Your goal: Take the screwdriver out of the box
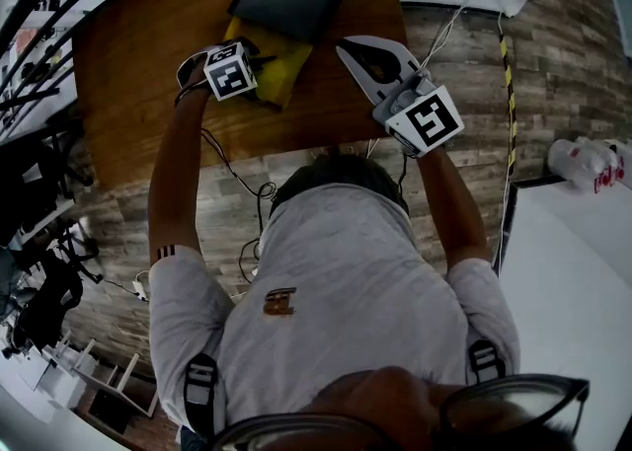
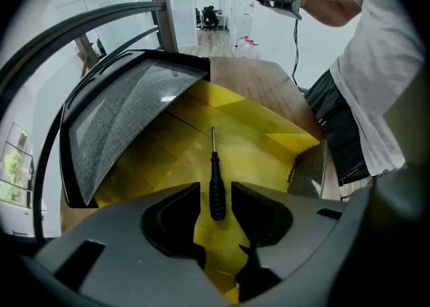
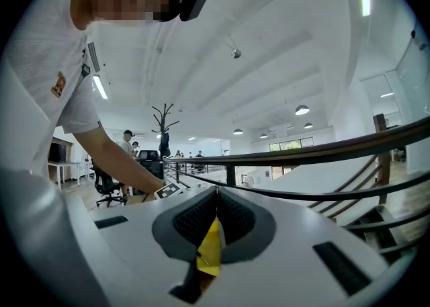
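Wooden table (image 1: 138, 94) stands on a wood-plank floor (image 1: 553, 84).

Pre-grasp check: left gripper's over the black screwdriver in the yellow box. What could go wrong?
1. The left gripper straddles only the butt end of the slim black screwdriver; a grip there may pivot or slip.
2. Nothing holds the open yellow box; the right gripper is shut and held away, so the box may shift.

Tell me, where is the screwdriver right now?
In the left gripper view, the screwdriver lies on the yellow floor of the open box, its black handle between the left gripper's open jaws.
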The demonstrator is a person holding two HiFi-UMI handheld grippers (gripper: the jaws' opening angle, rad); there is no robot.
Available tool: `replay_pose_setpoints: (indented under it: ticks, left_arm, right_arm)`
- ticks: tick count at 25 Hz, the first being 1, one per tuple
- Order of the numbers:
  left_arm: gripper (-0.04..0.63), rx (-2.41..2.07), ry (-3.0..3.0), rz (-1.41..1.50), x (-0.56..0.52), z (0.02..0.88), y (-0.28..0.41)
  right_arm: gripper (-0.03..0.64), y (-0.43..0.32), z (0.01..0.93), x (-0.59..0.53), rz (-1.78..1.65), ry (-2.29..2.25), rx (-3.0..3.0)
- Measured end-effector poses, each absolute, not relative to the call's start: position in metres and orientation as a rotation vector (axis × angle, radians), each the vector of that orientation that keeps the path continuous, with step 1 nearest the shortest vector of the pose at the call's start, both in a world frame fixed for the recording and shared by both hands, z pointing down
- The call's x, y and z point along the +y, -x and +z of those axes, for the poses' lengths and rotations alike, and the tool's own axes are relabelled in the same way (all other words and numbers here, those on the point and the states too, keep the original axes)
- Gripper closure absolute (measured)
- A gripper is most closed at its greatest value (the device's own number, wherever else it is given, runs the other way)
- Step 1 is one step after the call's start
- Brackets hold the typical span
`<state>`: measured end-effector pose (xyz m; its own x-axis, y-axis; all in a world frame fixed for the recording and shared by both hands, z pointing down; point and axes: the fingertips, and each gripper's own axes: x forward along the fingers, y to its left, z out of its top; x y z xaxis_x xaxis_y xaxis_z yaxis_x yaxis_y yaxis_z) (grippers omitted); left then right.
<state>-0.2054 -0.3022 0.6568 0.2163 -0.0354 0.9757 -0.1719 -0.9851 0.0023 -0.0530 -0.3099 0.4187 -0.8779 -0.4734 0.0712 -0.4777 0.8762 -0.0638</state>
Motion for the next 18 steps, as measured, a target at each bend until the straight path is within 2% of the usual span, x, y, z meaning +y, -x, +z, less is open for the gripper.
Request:
replay_pose_setpoints:
  ticks: [14, 18]
  left_arm:
    - [0.511, -0.209, -2.339, 1.816, -0.297, 0.661, 0.206]
    - [0.515, -0.224, -2.345, 1.815, -0.294, 0.662, 0.204]
  right_arm:
    - [0.584, 0.044, 0.422, -0.304, 0.129, -0.766, -2.991]
    - [0.584, 0.043, 0.424, -0.3, 0.128, -0.759, -2.987]
